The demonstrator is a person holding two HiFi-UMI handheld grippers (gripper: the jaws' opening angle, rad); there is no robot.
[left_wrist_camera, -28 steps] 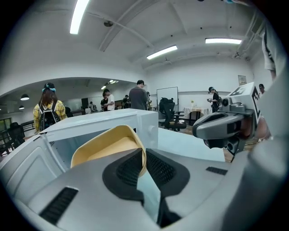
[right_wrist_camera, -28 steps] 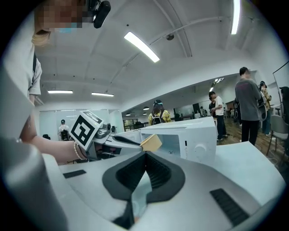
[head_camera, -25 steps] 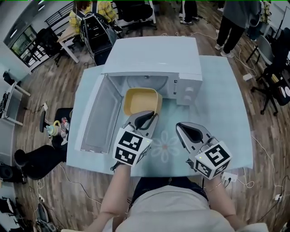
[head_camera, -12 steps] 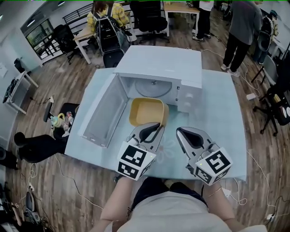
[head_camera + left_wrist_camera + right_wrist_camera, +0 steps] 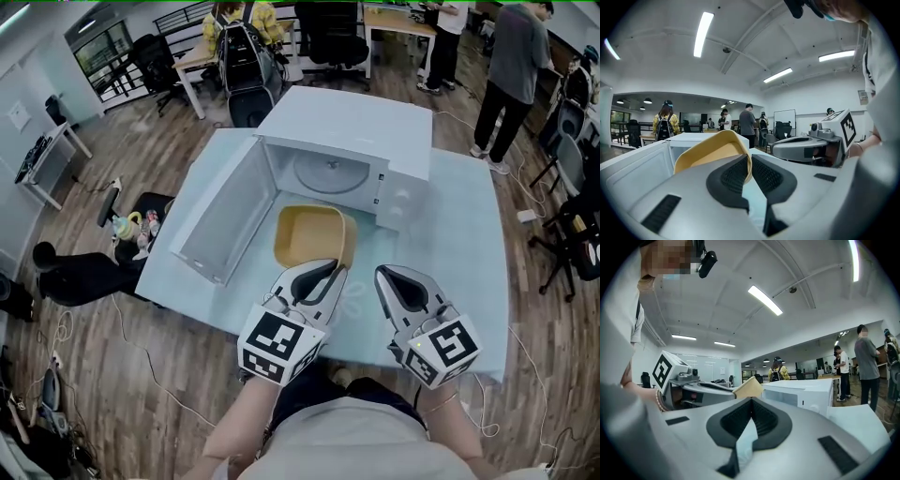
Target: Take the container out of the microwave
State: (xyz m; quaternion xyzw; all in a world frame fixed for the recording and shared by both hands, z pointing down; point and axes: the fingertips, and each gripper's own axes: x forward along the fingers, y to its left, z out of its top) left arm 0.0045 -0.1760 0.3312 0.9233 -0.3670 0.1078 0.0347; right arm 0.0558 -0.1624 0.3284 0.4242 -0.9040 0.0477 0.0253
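The yellow container (image 5: 314, 234) hangs just in front of the white microwave (image 5: 352, 127), clear of its empty cavity (image 5: 326, 173). My left gripper (image 5: 327, 270) is shut on the container's near rim. In the left gripper view the thin yellow rim (image 5: 748, 165) is pinched between the dark pads (image 5: 733, 176), and the container (image 5: 710, 152) tilts up beyond them. My right gripper (image 5: 390, 275) sits just to the right, shut with nothing in it. From the right gripper view, the right gripper (image 5: 751, 401) shows closed jaws, with the container's corner (image 5: 750, 386) to their left.
The microwave door (image 5: 225, 220) stands swung open to the left. The pale blue table (image 5: 464, 253) carries the microwave. People, chairs and desks (image 5: 248, 47) stand on the wooden floor beyond; bags lie on the floor at left (image 5: 70, 272).
The container has come out of the microwave's mouth toward me, carried by the left gripper. Both grippers have drawn back and risen a little. The cavity and its turntable now show empty.
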